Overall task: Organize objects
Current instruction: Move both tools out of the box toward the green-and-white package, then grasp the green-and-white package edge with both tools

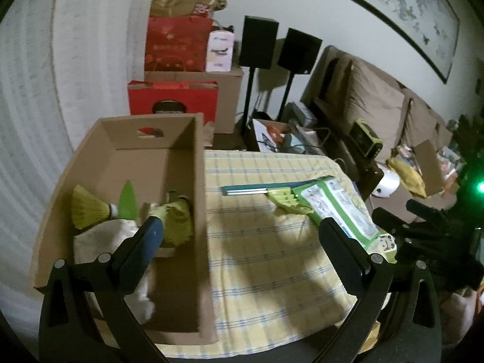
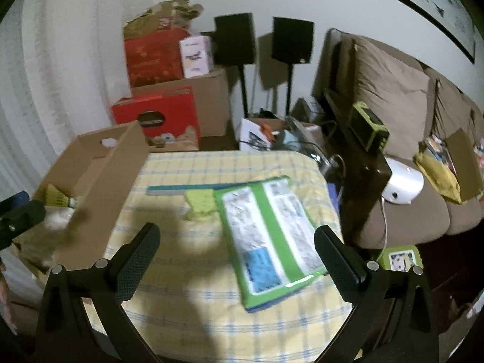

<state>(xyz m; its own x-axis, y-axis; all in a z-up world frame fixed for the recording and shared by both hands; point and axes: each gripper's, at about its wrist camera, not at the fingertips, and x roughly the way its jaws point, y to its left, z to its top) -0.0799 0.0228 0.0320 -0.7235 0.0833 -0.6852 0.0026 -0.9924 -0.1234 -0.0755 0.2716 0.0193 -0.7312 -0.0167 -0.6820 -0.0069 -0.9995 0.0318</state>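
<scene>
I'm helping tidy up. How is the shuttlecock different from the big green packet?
The shuttlecock is small, feathery and already in the cardboard box; the green packet is big, flat and lies out on the checked tablecloth. The shuttlecock lies on its side on white cloth; the packet lies face up. Both are green.

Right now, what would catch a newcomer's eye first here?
The green packet lying flat on the checked tablecloth, with a teal strip behind it. Left of them stands an open cardboard box holding a yellow-green shuttlecock. Both grippers hang open and empty.
</scene>
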